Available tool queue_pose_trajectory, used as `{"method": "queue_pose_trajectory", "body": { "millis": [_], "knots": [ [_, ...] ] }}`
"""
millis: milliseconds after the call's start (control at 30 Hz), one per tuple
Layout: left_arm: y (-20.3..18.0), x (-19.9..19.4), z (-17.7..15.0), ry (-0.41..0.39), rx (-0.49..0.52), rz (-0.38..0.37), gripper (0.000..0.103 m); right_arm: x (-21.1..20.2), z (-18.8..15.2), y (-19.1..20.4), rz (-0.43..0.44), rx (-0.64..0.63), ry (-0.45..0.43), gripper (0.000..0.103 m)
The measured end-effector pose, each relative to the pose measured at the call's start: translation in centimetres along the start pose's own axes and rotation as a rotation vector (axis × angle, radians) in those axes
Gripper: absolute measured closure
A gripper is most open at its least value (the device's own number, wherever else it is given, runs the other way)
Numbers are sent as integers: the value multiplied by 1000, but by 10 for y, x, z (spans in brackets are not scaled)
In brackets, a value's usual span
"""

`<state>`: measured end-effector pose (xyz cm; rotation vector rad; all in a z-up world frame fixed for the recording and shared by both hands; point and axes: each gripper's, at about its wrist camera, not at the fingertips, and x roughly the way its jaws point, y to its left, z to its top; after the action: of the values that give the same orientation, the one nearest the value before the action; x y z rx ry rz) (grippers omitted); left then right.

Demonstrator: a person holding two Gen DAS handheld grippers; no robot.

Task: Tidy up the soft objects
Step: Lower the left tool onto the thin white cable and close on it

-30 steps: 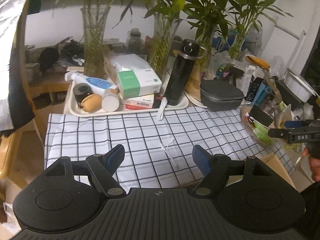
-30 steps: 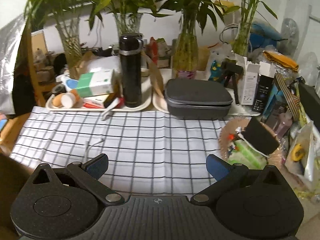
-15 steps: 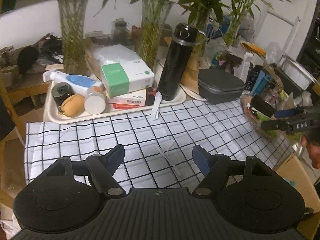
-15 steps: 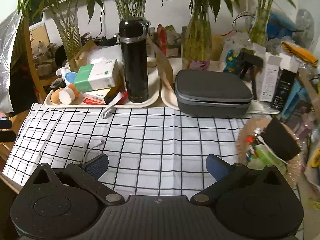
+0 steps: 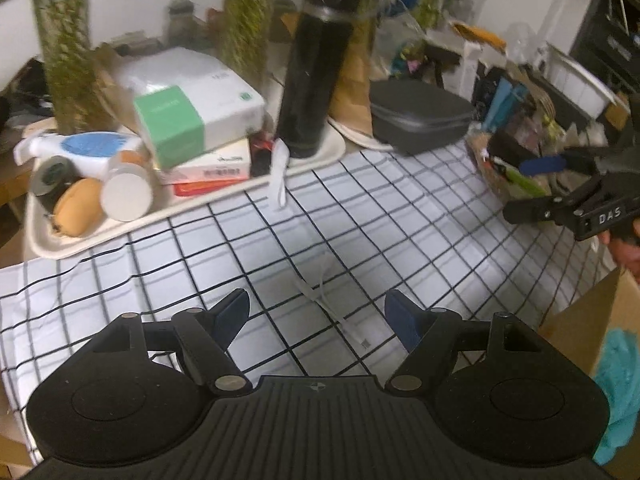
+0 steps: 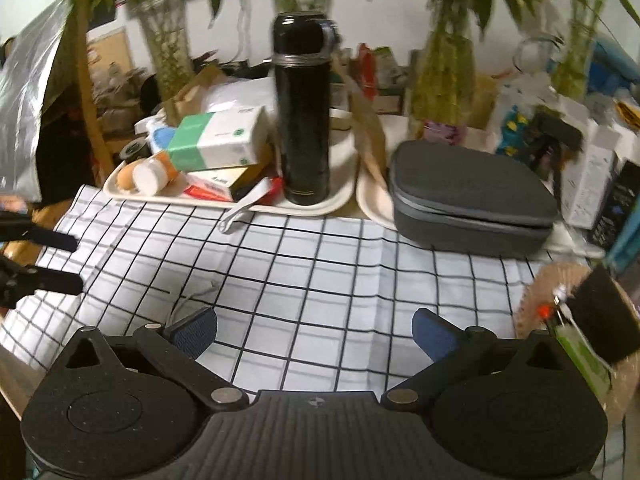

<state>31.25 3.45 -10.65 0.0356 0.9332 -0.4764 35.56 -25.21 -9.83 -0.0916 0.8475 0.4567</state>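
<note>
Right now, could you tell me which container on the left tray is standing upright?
The tall black flask; the white-capped jar and spray bottle lie on their sides.

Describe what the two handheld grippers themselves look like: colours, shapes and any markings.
Both are matte black plastic. The left gripper has a ribbed centre plate with a small round emblem, two rounded housings with circular discs, silver pivot pins, and blue-padded fingers. The right gripper matches it; seen side-on from the left wrist view, its body bears white letters "DAS".

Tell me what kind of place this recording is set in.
Most likely a lived-in home, at a cluttered table: a checked cloth covers it, glass vases of bamboo line the back, and a tray holds a black flask and a tissue pack.
</note>
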Motion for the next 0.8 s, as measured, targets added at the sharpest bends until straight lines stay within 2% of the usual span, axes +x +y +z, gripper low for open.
{"method": "queue_pose_trajectory", "body": {
  "millis": [233,300,433,533,600,733,800],
  "knots": [
    [2,42,0,90,82,-27,29,16,4,5,-9,-61,10,0],
    [-1,54,-1,99,124,-9,29,20,7,6,-16,-72,10,0],
    [-4,71,-1,119,149,-38,31,28,10,2,-21,-63,17,0],
    [-7,82,0,139,158,-58,38,34,14,0,-29,-62,21,0],
    [-10,90,0,157,169,-63,47,36,15,-2,-34,-59,18,0],
    [-23,96,-2,145,242,-24,50,38,17,-6,-45,-39,21,0],
    [-28,98,-4,133,277,8,58,37,18,-7,-47,-37,19,0]
  ]
}}
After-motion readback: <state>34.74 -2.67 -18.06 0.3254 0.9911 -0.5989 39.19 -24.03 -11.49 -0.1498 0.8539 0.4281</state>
